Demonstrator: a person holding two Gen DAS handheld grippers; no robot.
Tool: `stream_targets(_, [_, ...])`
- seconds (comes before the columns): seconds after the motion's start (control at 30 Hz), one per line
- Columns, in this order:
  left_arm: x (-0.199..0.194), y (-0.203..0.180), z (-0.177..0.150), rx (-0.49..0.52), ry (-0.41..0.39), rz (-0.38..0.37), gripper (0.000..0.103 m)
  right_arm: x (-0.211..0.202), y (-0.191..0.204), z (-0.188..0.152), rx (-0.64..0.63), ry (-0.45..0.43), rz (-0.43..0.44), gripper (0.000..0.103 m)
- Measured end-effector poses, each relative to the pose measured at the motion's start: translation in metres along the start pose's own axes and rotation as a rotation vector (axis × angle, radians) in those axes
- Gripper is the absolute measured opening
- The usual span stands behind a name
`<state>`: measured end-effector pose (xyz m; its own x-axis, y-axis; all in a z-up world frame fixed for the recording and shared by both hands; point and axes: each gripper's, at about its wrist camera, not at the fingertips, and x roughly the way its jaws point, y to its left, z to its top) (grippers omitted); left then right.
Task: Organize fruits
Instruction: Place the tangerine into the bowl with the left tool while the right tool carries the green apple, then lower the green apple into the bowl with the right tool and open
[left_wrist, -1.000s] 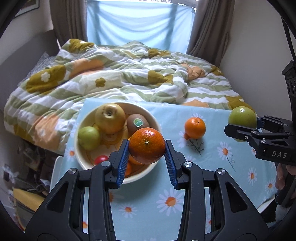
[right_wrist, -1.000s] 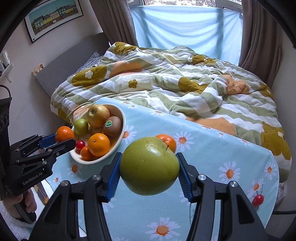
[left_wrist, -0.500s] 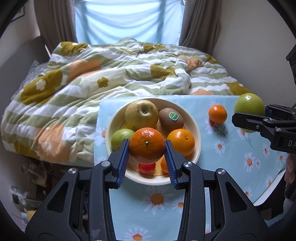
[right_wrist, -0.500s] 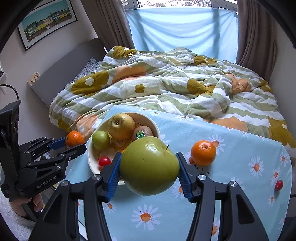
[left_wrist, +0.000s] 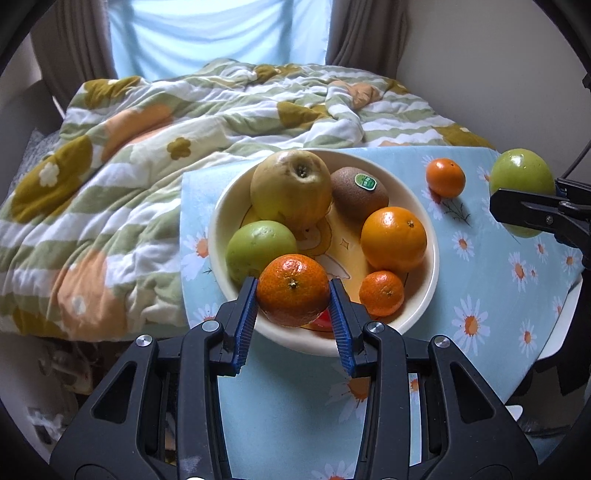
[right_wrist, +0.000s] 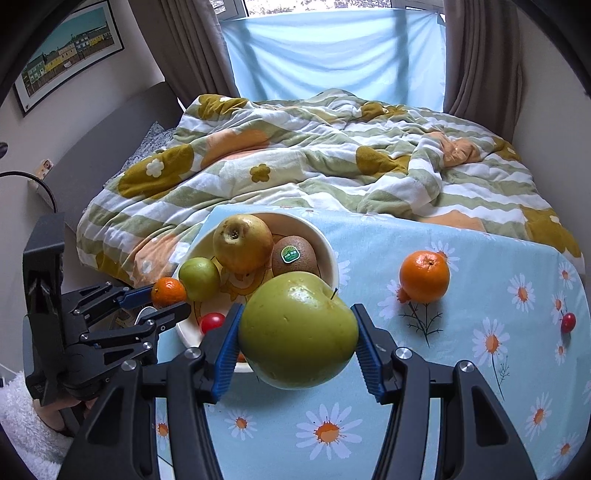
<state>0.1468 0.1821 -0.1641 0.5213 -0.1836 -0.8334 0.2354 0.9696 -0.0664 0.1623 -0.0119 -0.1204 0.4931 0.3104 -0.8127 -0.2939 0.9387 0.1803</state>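
My left gripper (left_wrist: 293, 295) is shut on a mandarin (left_wrist: 293, 290) and holds it over the near rim of the cream bowl (left_wrist: 428, 273). The bowl holds a yellow apple (left_wrist: 291, 188), a kiwi (left_wrist: 360, 192), an orange (left_wrist: 393, 238), a small green apple (left_wrist: 258, 249), a small mandarin (left_wrist: 381, 293) and a red cherry tomato (right_wrist: 212, 322). My right gripper (right_wrist: 297, 332) is shut on a big green apple (right_wrist: 297, 330), held just right of the bowl (right_wrist: 332, 258). A loose mandarin (right_wrist: 424, 276) lies on the tablecloth.
The table carries a light blue daisy cloth (right_wrist: 480, 369). A red cherry tomato (right_wrist: 568, 322) lies near its right edge. A bed with a rumpled flowered quilt (right_wrist: 332, 162) stands right behind the table. Walls flank both sides.
My left gripper has moved closer to the bowl with the mandarin, now over its near rim. My right gripper has carried the green apple left, closer to the bowl.
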Motion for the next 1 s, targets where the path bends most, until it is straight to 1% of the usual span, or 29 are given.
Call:
stream_targets(0.2, [0.009,0.002,-0.002,0.004,0.016,-0.011,0.044,0.005,0.001,-0.001,0.004,0.011,-0.004,0.053])
stream_targets(0.23, [0.009,0.003,-0.002,0.002,0.016,-0.011,0.046,0.005,0.001,-0.001,0.004,0.012,-0.003,0.053])
stream_targets(0.3, [0.007,0.002,-0.002,-0.002,0.013,-0.014,0.070,0.006,0.001,0.000,0.004,0.010,-0.002,0.053])
stream_targets(0.33, [0.005,0.002,-0.001,-0.005,0.010,-0.015,0.102,0.006,0.001,0.000,0.004,0.010,-0.001,0.053])
stream_targets(0.43, [-0.003,0.001,0.000,-0.015,-0.002,-0.023,0.103,0.006,0.002,0.003,0.001,0.008,0.007,0.052])
stream_targets(0.77, [-0.033,0.000,-0.002,-0.052,-0.014,0.027,0.103,0.009,0.016,0.018,-0.069,0.009,0.064,0.052])
stream_targets(1.0, [-0.047,0.000,-0.011,-0.086,-0.016,0.066,0.103,0.026,0.036,0.030,-0.153,0.034,0.121,0.052])
